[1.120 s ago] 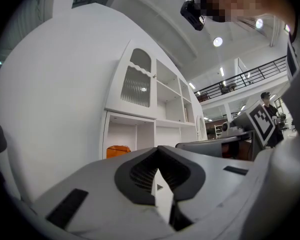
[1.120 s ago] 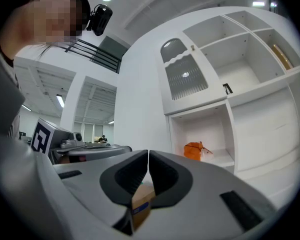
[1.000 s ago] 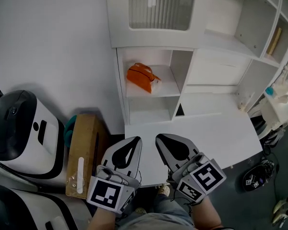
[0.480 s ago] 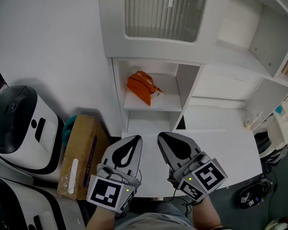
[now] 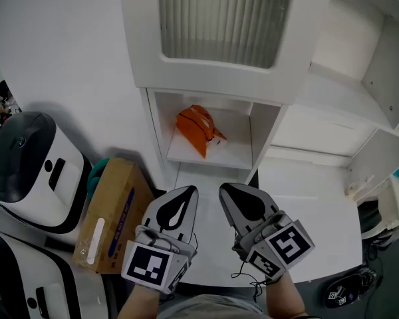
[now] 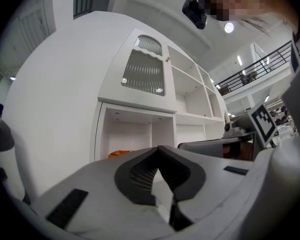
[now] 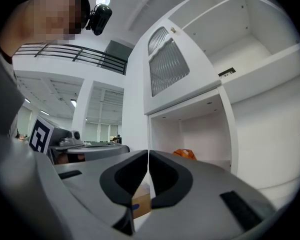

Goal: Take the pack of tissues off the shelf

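An orange pack of tissues (image 5: 198,129) lies on a white shelf (image 5: 233,153) in an open cubby under a ribbed cabinet door. In the left gripper view the pack of tissues (image 6: 121,154) peeks over the jaws; in the right gripper view the pack of tissues (image 7: 184,154) shows inside the cubby. My left gripper (image 5: 188,191) and right gripper (image 5: 224,189) hover side by side above the white desk (image 5: 312,205), well short of the cubby. Both are shut with nothing between their jaws.
A brown cardboard box (image 5: 111,212) stands on the floor left of the desk, next to a white and black machine (image 5: 26,171). The ribbed cabinet door (image 5: 223,18) hangs above the cubby. More open shelves (image 5: 359,98) run off to the right.
The view has tilted and drawn closer to the shelving, so the cubby and tissues look larger and more central. Both grippers hold the same place in the picture, still shut.
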### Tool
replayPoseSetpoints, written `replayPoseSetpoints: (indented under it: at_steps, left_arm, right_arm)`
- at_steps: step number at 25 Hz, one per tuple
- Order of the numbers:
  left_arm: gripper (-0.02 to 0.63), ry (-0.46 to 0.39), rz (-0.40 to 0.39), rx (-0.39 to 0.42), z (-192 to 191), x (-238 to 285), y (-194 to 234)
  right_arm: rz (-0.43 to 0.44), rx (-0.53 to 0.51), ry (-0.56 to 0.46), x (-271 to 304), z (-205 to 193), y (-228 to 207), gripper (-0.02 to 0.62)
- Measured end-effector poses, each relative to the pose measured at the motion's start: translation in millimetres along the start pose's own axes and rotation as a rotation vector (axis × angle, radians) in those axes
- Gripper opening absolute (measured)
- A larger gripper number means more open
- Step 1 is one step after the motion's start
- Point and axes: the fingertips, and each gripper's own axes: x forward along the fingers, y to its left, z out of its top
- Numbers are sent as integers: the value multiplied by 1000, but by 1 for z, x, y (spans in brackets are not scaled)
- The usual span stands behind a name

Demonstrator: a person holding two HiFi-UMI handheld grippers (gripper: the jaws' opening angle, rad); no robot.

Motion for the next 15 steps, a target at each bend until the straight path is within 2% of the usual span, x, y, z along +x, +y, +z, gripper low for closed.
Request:
replayPoseSetpoints:
  at_steps: [9,15]
  left_arm:
    - [28,34,79,-21,-8,36,5]
    - [54,97,158,-30,-23,61,15]
  right_arm:
    - [38,-1,1,6,2,-34,20]
    - [62,31,1,9,-2,-51,20]
